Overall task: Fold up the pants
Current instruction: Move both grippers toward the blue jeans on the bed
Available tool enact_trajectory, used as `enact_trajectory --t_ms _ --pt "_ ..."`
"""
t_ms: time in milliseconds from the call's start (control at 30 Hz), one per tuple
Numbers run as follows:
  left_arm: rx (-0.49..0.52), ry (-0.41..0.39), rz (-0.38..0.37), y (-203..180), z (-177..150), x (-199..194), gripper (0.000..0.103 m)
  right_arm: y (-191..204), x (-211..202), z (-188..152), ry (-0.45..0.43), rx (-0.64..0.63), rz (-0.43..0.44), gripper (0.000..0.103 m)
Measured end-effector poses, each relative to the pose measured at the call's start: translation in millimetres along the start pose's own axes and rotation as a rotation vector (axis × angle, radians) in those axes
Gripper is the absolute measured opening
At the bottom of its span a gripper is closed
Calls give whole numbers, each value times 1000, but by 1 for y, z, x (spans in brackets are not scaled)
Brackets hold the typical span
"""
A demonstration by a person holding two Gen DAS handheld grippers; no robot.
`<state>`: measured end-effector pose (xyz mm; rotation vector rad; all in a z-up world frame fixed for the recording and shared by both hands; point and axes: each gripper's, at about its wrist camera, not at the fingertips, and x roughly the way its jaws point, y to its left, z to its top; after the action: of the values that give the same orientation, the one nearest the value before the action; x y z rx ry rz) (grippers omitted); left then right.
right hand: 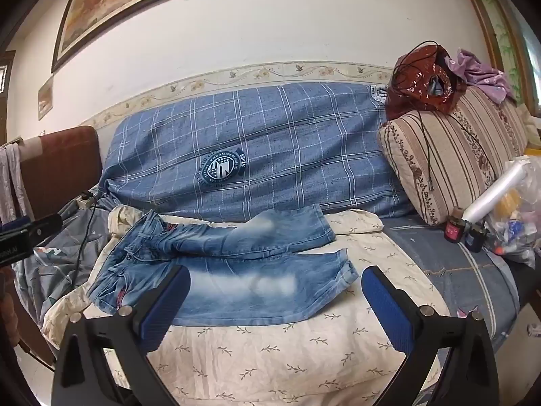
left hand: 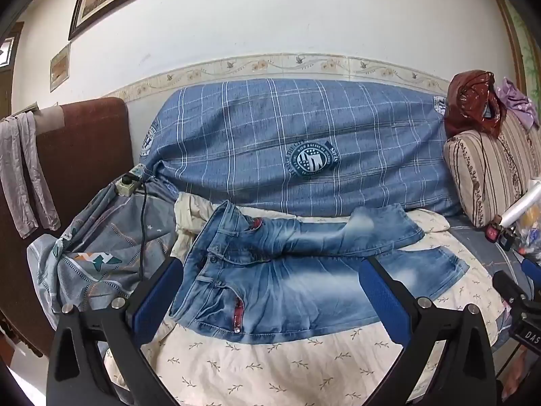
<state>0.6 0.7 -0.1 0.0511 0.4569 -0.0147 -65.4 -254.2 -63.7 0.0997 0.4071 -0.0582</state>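
Note:
A pair of faded blue jeans lies flat on a cream leaf-print sheet. The waist is at the left and the two legs run to the right, the far leg a little apart from the near one. My left gripper hovers open in front of the waist and thigh area, nothing between its blue pads. My right gripper hovers open before the near leg and its hem, also holding nothing. Neither gripper touches the cloth.
A rolled blue checked quilt lies behind the jeans against the wall. A striped pillow with a red plastic bag is at the right, with small bottles below it. A power strip with a black cable lies on grey cloth at the left.

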Motion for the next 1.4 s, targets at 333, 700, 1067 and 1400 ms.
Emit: enact_trajectory --t_ms 333,700,1067,1400 --pt "0 40 28 14 -21 21 103 -12 9 -5 22 39 -12 102" --pt "10 159 61 23 -42 58 103 -64 88 -51 189 159 -34 102" --pt "17 271 94 24 -58 89 103 -78 177 -41 212 208 -50 102" --pt "19 355 74 13 -71 108 103 -118 224 -84 547 294 -78 102"
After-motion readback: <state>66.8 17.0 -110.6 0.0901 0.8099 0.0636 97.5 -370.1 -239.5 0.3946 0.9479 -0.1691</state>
